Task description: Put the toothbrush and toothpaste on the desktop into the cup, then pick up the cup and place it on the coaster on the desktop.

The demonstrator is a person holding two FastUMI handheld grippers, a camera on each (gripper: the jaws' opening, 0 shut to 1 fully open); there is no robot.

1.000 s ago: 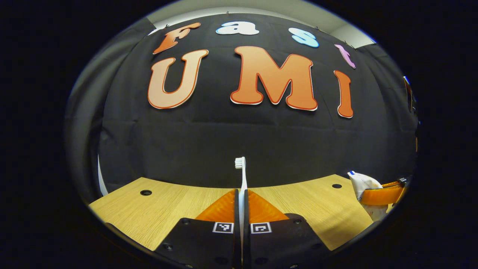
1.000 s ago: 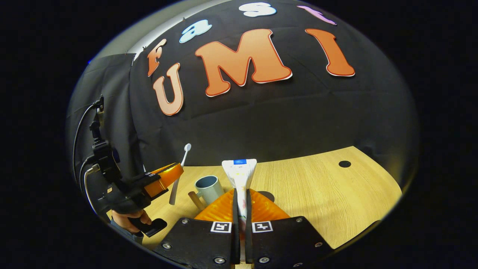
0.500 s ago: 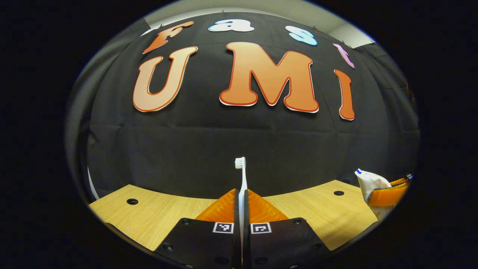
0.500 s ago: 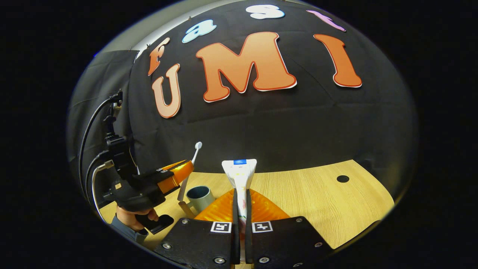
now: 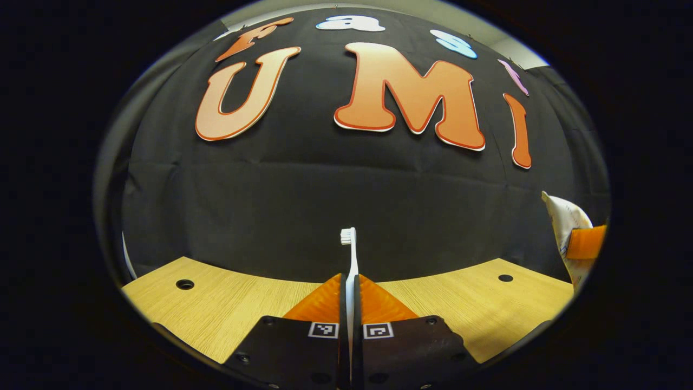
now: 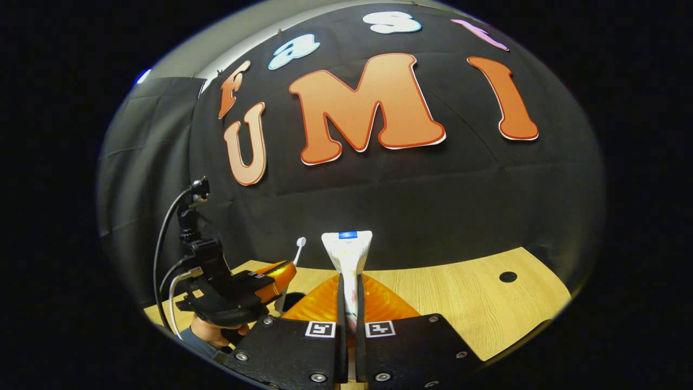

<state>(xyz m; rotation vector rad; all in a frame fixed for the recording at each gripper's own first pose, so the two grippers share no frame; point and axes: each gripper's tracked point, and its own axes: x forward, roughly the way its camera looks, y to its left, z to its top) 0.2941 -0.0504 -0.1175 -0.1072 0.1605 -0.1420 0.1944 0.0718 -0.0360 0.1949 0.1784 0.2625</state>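
Left gripper view looks along the left hand-held gripper, whose fingers are clenched on the toothbrush; the handle runs up between them and the bristled head stands upright against the wall cloth, above the worktop. At the right edge of that view the toothpaste hangs in the other gripper's fingers, also clear of the worktop.

Right gripper view looks along the right hand-held gripper, which grasps the toothpaste with the crimped end up and the body pinched between both fingers. Off to its left, the left hand-held gripper carries the toothbrush tilted, head up, with a person's hand on the grip below.

Both items look lifted and neither is yet in the cup, so I judge the step in hand to be carrying them toward it. A dark rounded shape just beside the right gripper's fingers in the right gripper view may be the cup's mouth, but I cannot tell for certain. The next move would call for bringing each item over the cup's opening, lower end first, and loosening the fingers only once the end is inside the rim, one item at a time so the two grippers do not collide.

Right gripper view gives the left gripper's whole body, cable and the holding hand; left gripper view gives the toothbrush's bristles plainly. The coaster's place cannot be told.
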